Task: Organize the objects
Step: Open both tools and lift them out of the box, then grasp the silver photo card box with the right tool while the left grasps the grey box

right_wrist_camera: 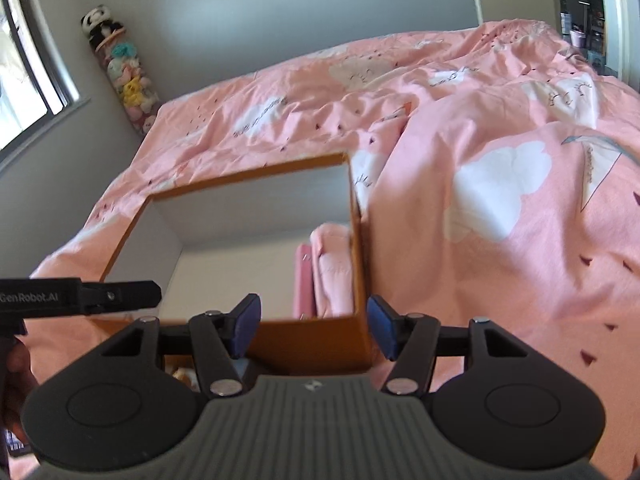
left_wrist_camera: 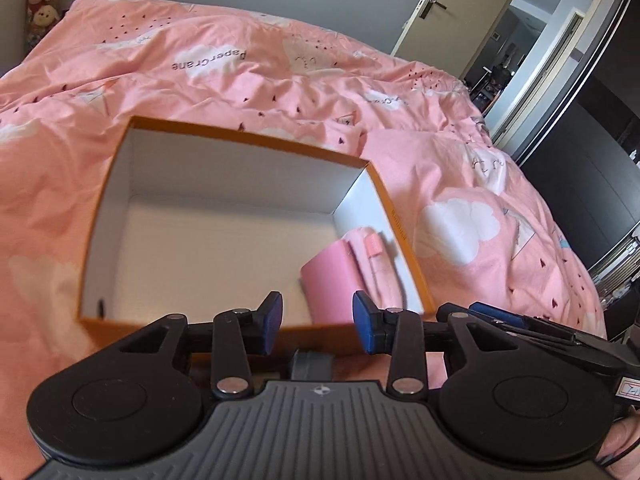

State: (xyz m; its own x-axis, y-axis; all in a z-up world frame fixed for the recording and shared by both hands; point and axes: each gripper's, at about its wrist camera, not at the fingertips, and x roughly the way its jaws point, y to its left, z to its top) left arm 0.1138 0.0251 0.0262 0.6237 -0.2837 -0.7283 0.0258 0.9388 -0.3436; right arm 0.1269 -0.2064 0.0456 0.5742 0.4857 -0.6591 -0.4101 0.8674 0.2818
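Note:
An orange box (left_wrist_camera: 248, 136) with a white inside lies open on the bed. In its near right corner sit folded pink clothes (left_wrist_camera: 340, 276), a darker pink piece beside a paler one. My left gripper (left_wrist_camera: 318, 322) hovers over the box's near wall, open, with nothing between its blue pads. The right gripper (left_wrist_camera: 500, 318) shows side-on just to its right. In the right wrist view the box (right_wrist_camera: 248, 174) is below, with the pink clothes (right_wrist_camera: 330, 272) against its right wall. My right gripper (right_wrist_camera: 314, 328) is open above the near right corner, empty. The left gripper (right_wrist_camera: 132, 294) reaches in from the left.
A rumpled pink bedspread (left_wrist_camera: 200, 80) with white clouds covers the bed (right_wrist_camera: 480, 140). Stuffed toys (right_wrist_camera: 128, 76) hang in the far corner by a window (right_wrist_camera: 24, 80). An open door (left_wrist_camera: 432, 8) and a dark wardrobe (left_wrist_camera: 580, 160) stand to the right.

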